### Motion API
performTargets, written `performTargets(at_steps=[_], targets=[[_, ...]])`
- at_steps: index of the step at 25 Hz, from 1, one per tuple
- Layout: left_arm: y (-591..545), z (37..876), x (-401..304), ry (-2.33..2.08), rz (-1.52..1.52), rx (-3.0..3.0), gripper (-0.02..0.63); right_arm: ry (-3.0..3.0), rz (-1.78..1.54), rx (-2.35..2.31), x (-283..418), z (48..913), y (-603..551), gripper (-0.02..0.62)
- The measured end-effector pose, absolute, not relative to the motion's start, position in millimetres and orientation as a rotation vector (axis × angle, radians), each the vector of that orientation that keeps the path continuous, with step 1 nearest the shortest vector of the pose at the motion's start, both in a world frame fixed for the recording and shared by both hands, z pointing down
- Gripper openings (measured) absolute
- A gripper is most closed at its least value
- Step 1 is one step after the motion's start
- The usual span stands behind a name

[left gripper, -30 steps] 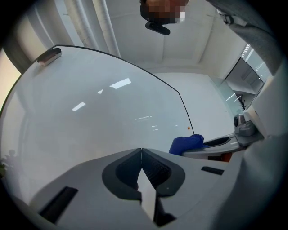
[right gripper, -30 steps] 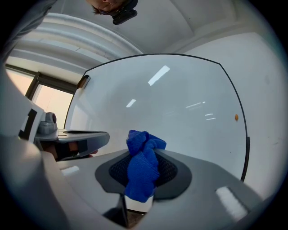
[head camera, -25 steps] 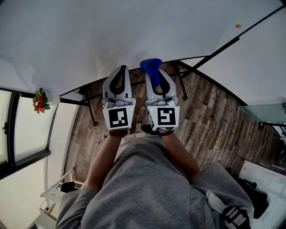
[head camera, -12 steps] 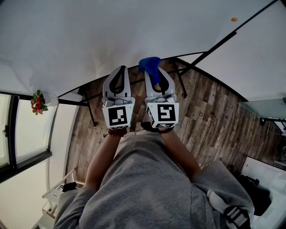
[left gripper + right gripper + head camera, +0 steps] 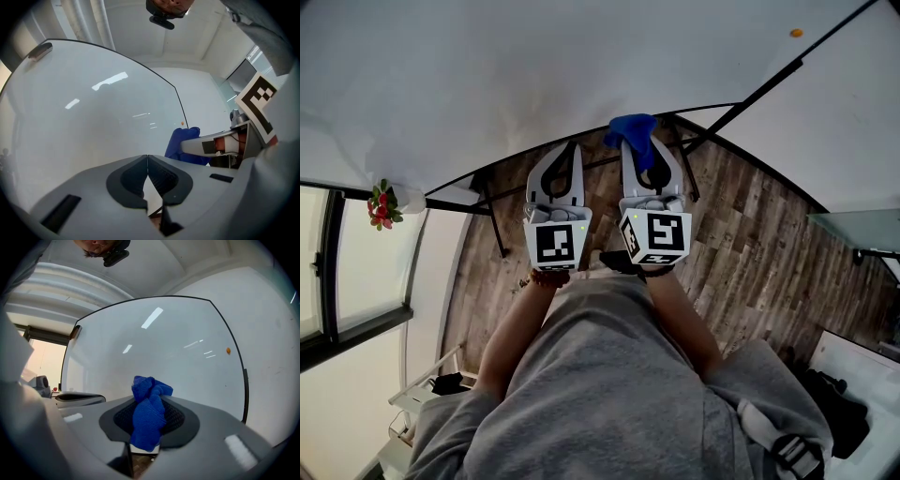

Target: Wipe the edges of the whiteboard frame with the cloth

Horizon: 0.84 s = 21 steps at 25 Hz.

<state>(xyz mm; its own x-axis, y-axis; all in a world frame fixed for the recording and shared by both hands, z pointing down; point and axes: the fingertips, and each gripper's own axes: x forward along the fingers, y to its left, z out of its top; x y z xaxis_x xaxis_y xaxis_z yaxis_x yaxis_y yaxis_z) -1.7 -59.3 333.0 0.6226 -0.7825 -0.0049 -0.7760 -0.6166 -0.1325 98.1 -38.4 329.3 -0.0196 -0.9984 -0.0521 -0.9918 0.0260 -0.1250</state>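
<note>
A large whiteboard [image 5: 534, 75] with a thin black frame [image 5: 769, 89] stands upright in front of me on black legs. My right gripper [image 5: 643, 141] is shut on a bunched blue cloth [image 5: 632, 129], held just below the board's bottom edge. In the right gripper view the blue cloth [image 5: 148, 413] hangs between the jaws, with the board's black frame [image 5: 240, 371] ahead. My left gripper [image 5: 567, 152] sits beside the right one, shut with nothing in it. The left gripper view shows its jaws pressed together, and the cloth [image 5: 180, 143] to the right.
The floor is wood plank [image 5: 741, 253]. A small pot of red flowers [image 5: 382, 206] sits on a sill at the left by a window. A small orange magnet [image 5: 796, 33] is stuck on the board's upper right. Black stand legs [image 5: 487, 225] run under the board.
Both grippers have moved a little forward and to the right, toward the board's bottom edge, the right one carrying the cloth with it.
</note>
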Motion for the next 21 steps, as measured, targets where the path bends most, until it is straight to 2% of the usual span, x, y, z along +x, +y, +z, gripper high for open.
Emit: performTargets(at_steps=[13,21], targets=[[-25.3,380.1,-28.2,1.416,-0.307,-2.732,0.009,2.177,-0.391,-2.014,78.5,382.8,-16.2,0.112],[-3.6,384.6,-66.5,1.449,-0.322,-2.739,0.009,2.254,-0.363,-1.940,32.5,377.6,-2.2,0.112]])
